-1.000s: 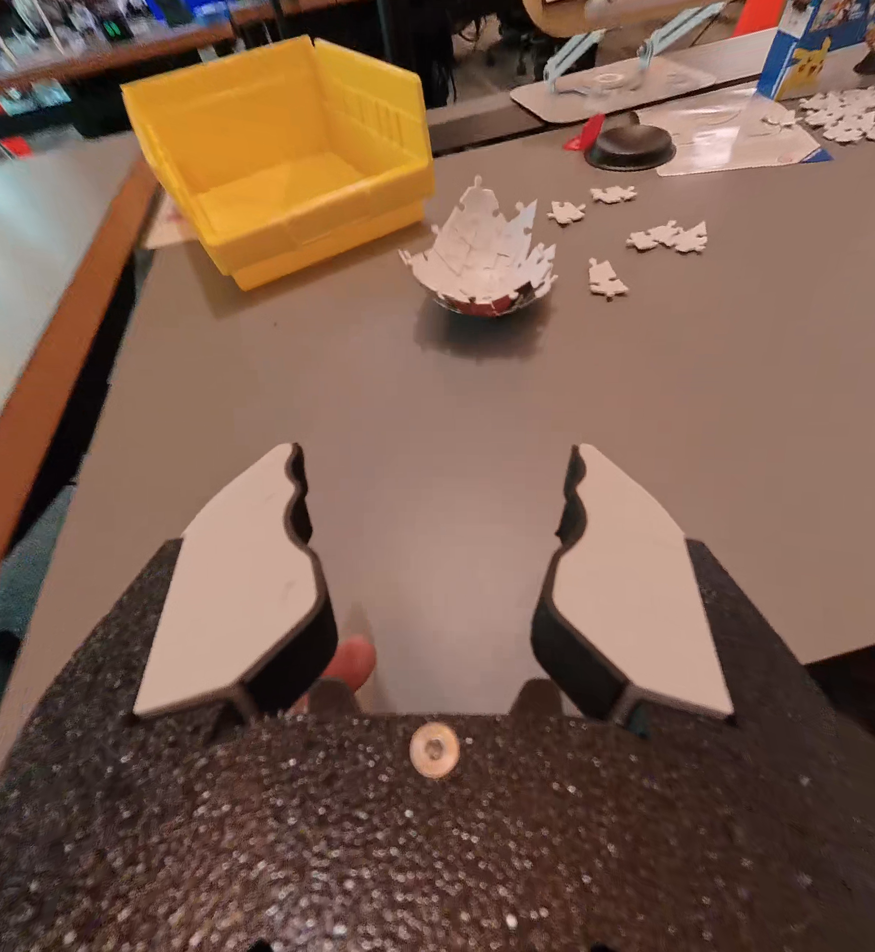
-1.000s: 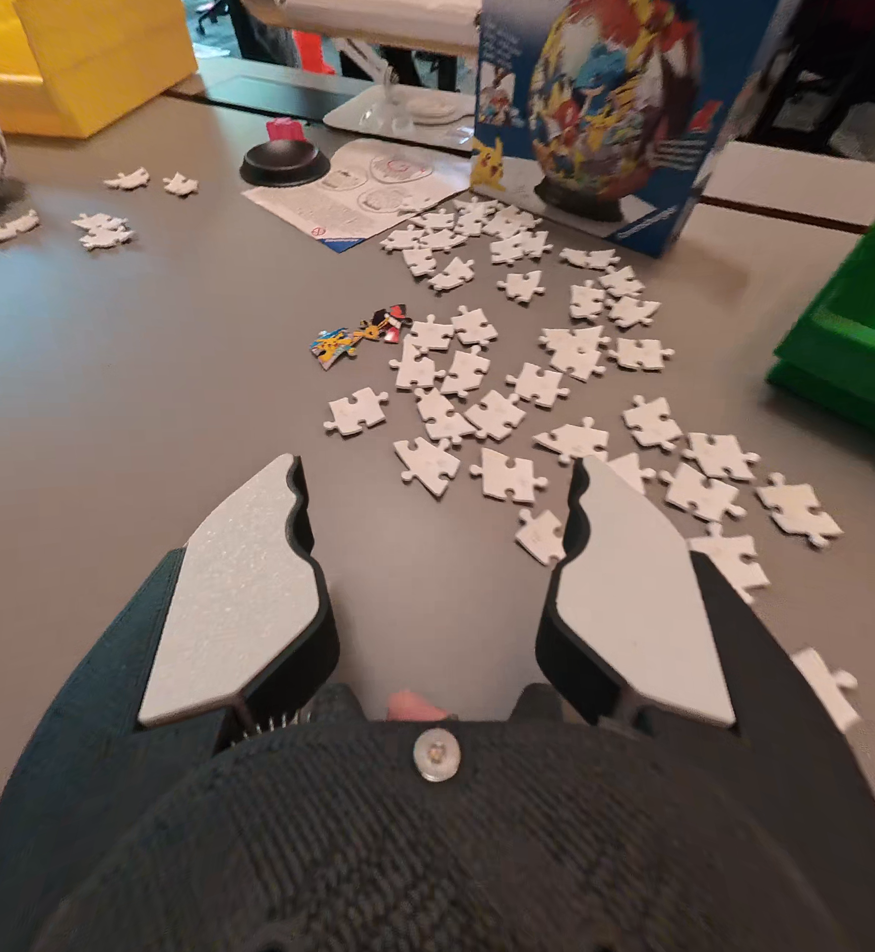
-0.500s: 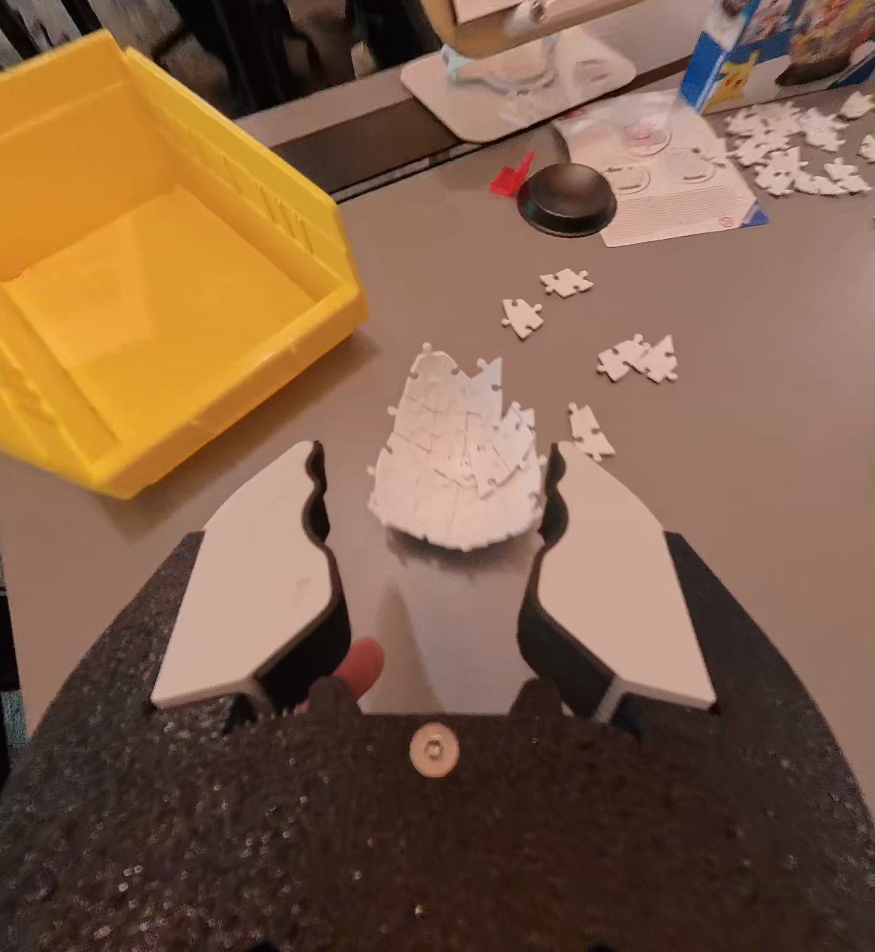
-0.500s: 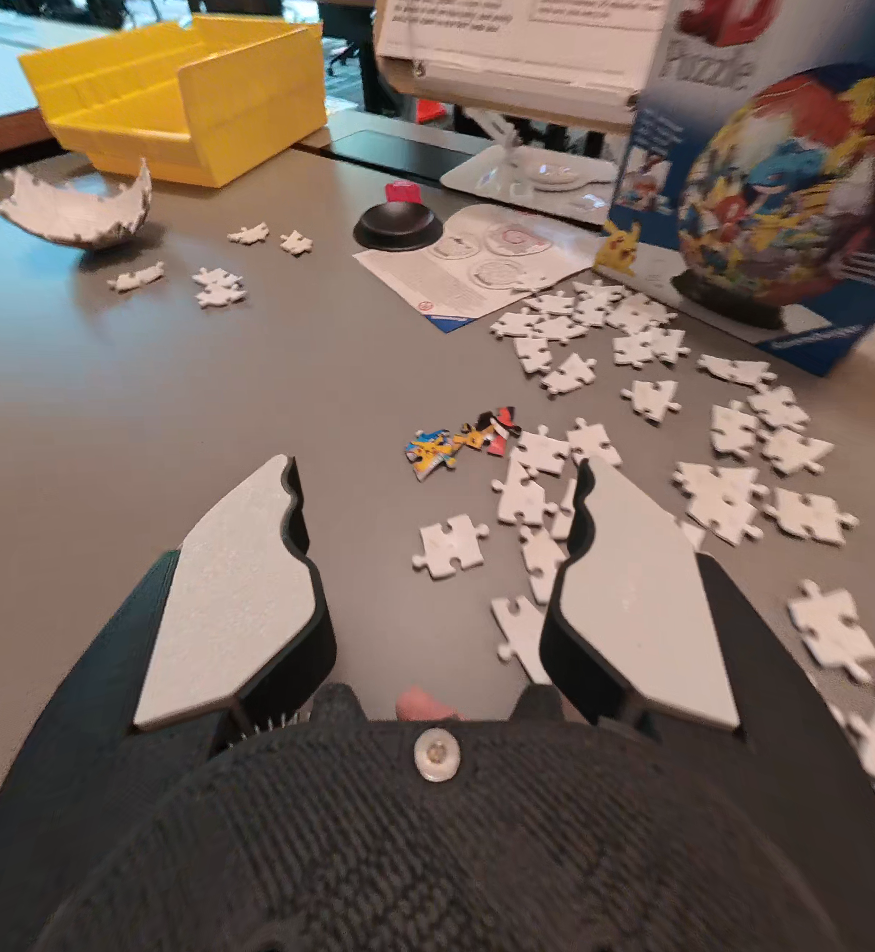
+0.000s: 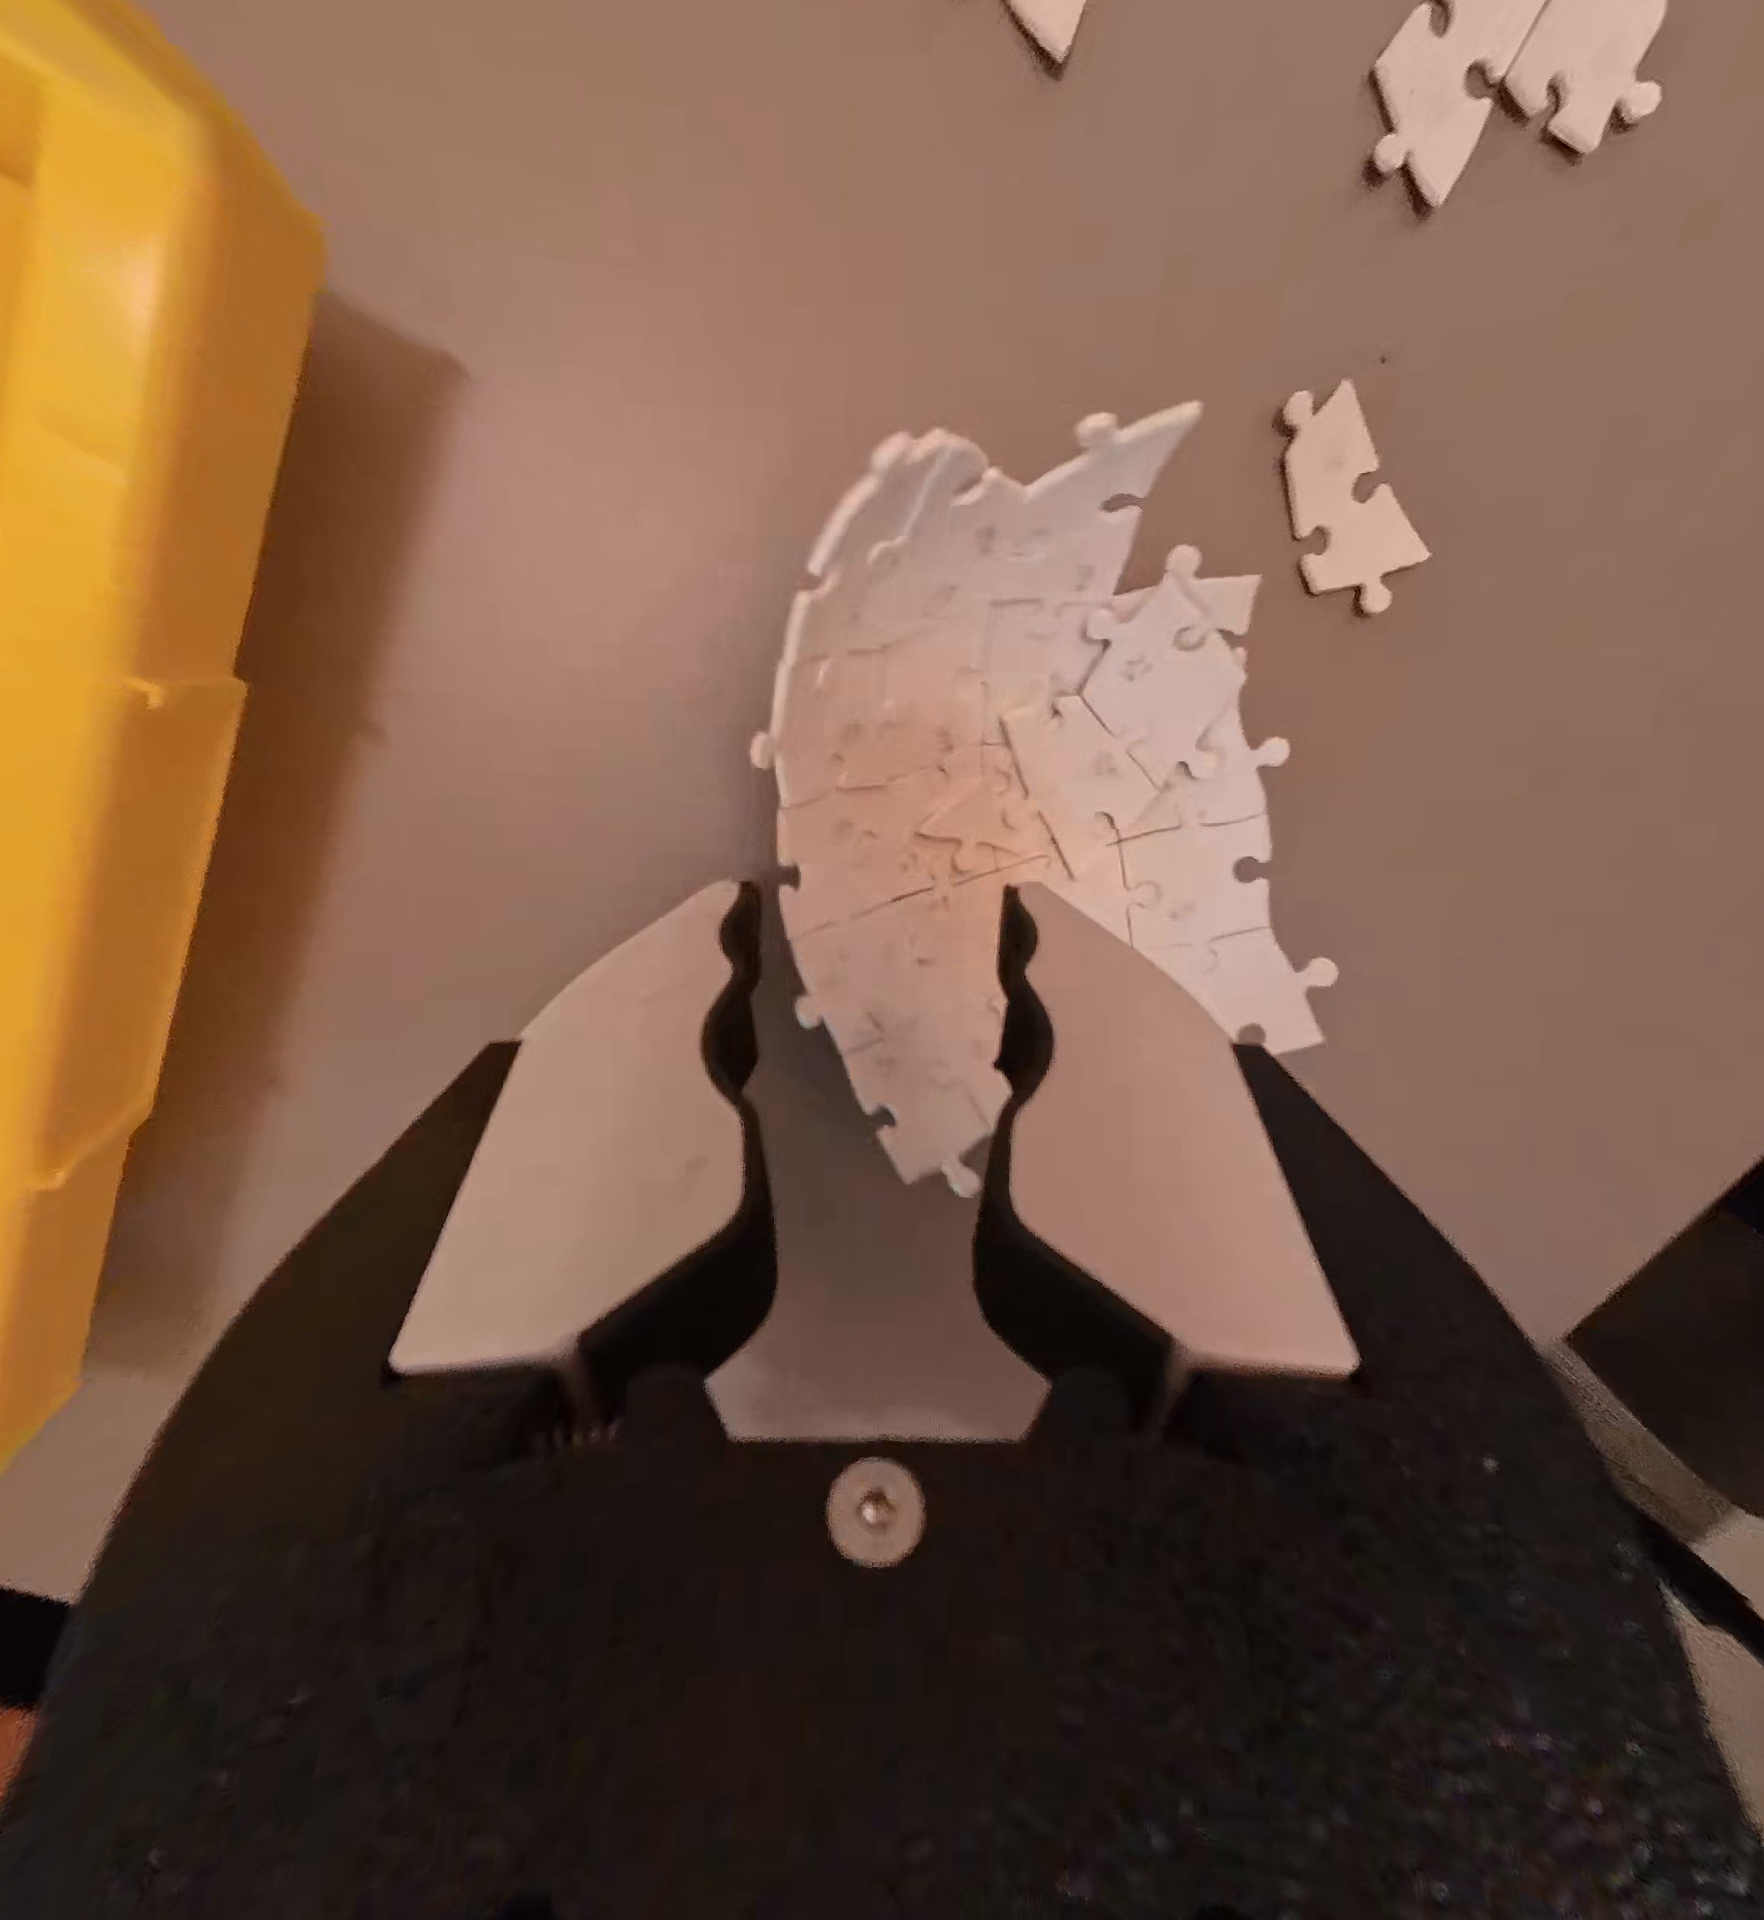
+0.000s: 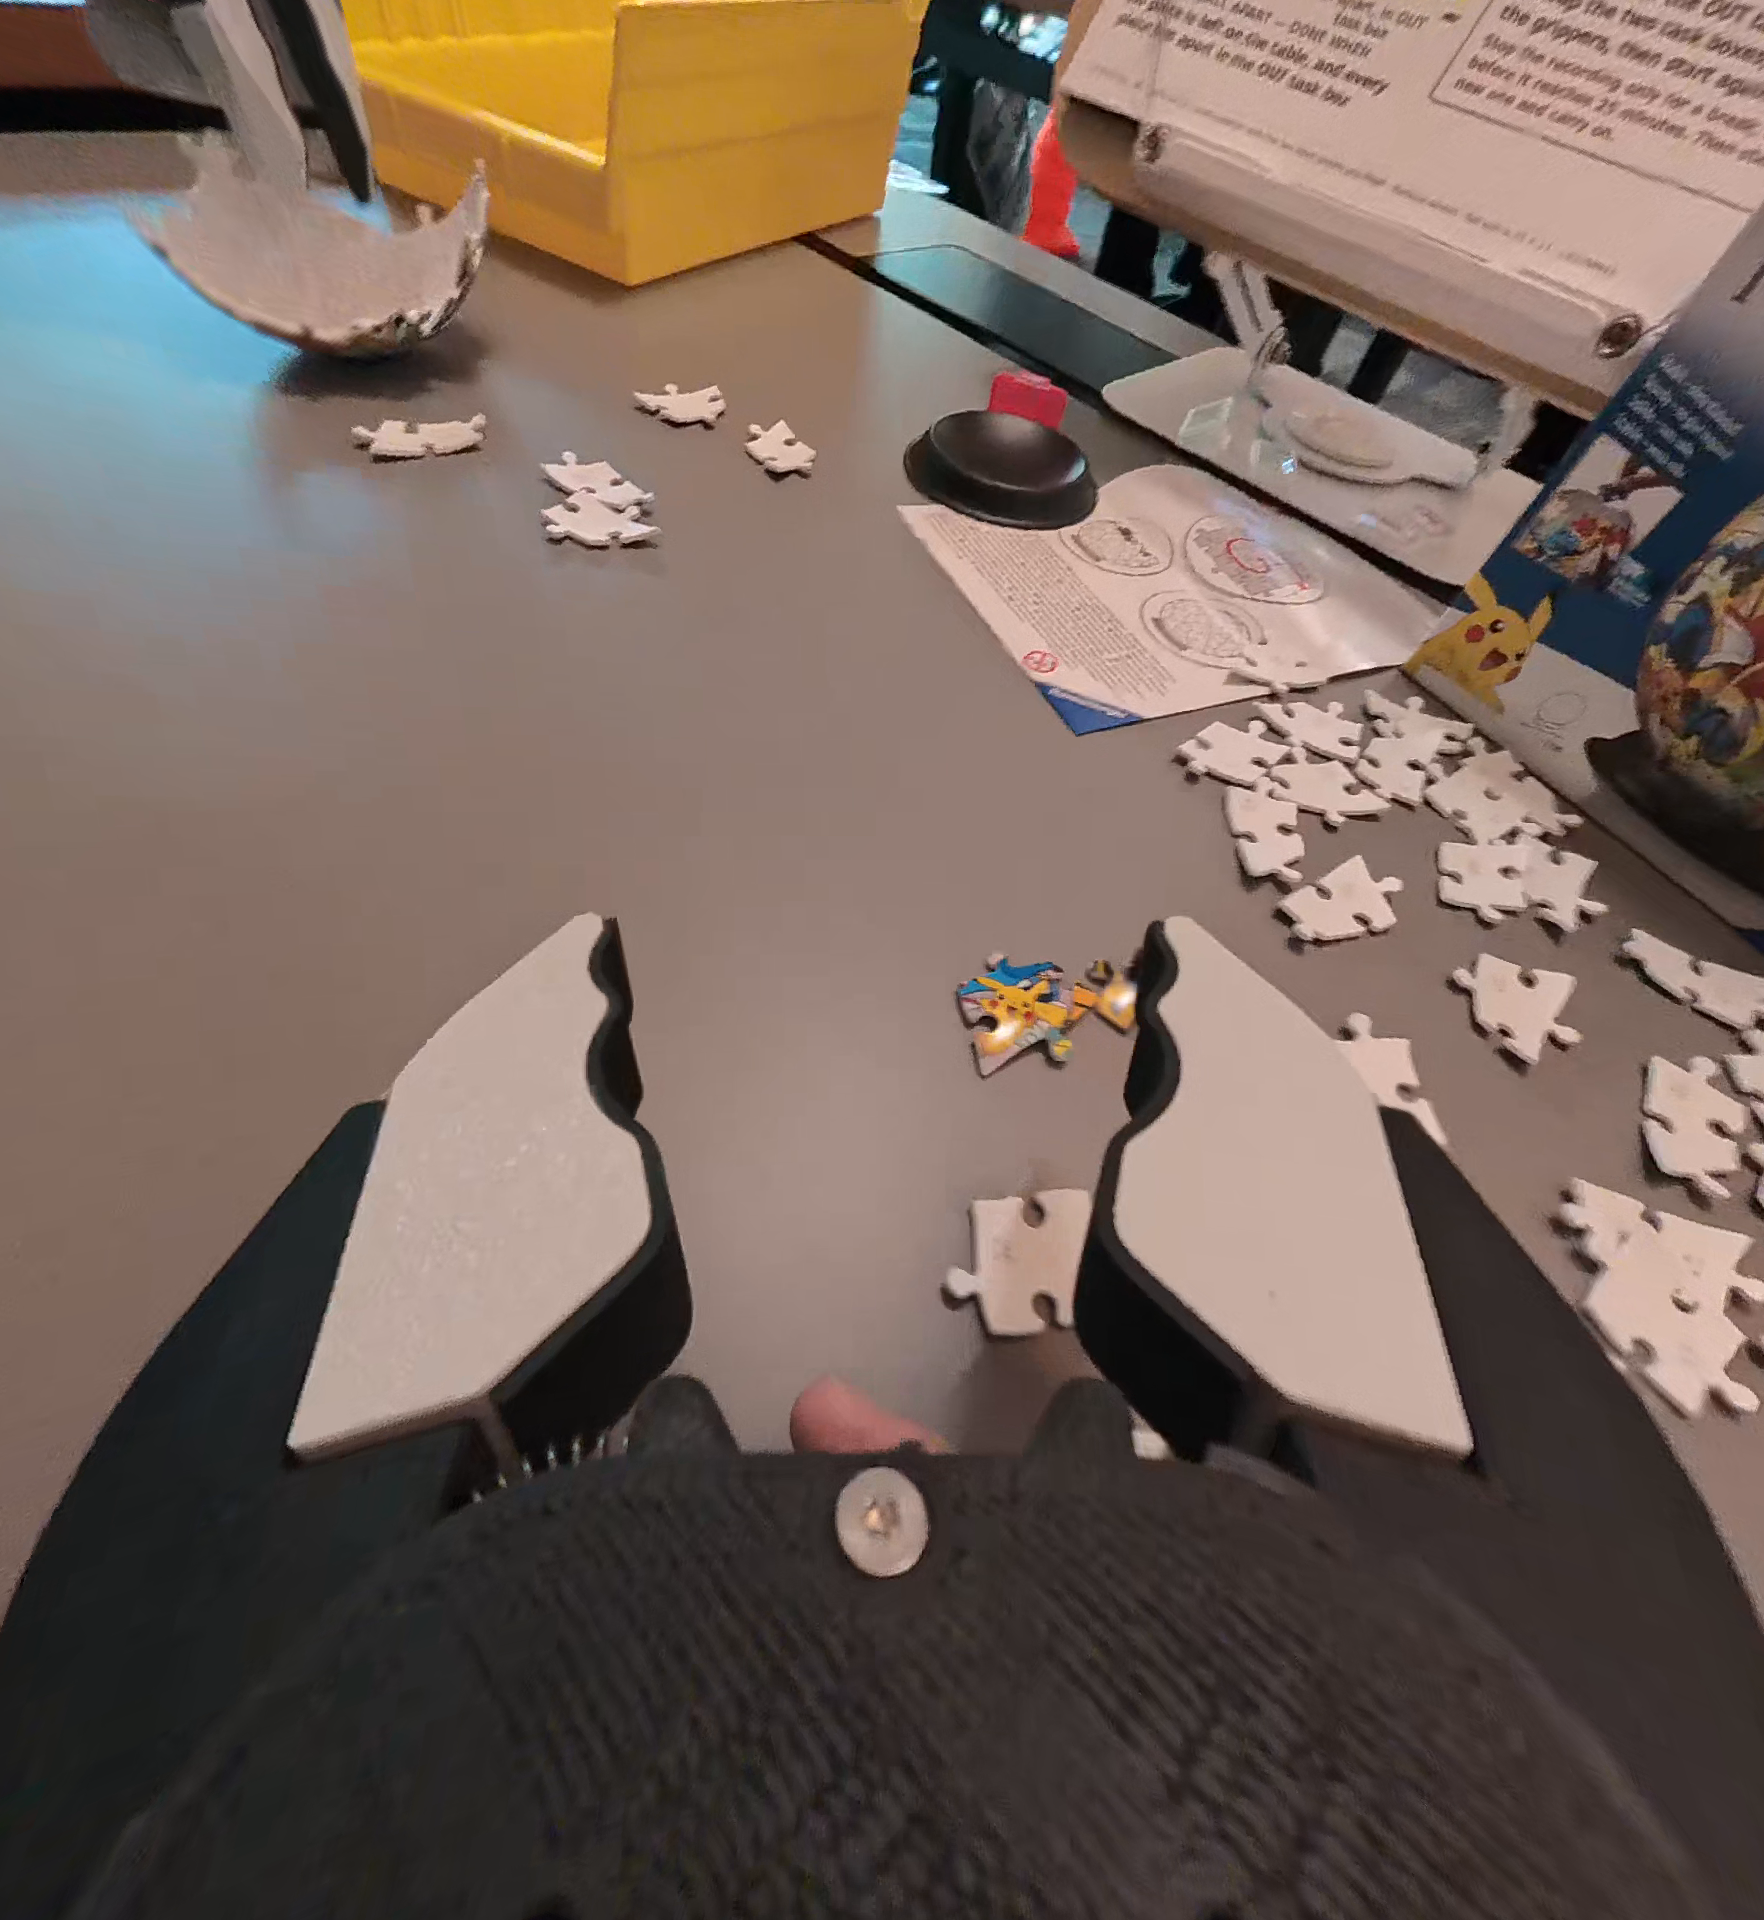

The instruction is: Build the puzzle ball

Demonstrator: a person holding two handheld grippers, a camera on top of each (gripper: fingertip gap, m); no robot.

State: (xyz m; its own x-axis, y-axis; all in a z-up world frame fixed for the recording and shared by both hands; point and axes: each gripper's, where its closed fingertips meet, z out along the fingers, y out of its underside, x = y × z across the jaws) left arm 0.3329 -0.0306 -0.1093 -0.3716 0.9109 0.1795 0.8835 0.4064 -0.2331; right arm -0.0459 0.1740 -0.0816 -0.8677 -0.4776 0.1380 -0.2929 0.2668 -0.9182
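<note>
white curved puzzle-ball shell [image 5: 1003,790] sits on grey counter [image 5: 649,260] beside yellow bin [image 5: 78,727], left gripper [image 5: 878,904] jaws apart straddling its near rim, right gripper [image 6: 878,935] wide apart above loose pieces [image 6: 1023,1262].

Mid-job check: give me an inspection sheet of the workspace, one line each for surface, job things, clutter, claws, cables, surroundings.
Surface: grey table, bare in the middle.
Job's things: part-built shell white side up, near the yellow bin; loose white pieces by the puzzle box; colour-up piece.
Clutter: black stand; instruction sheet.
Claws: left claw open, fingers straddling the shell's rim; right claw open, empty, above the table.
Cables: nothing seen.
Surroundings: propped printed sheet behind the table.
</note>
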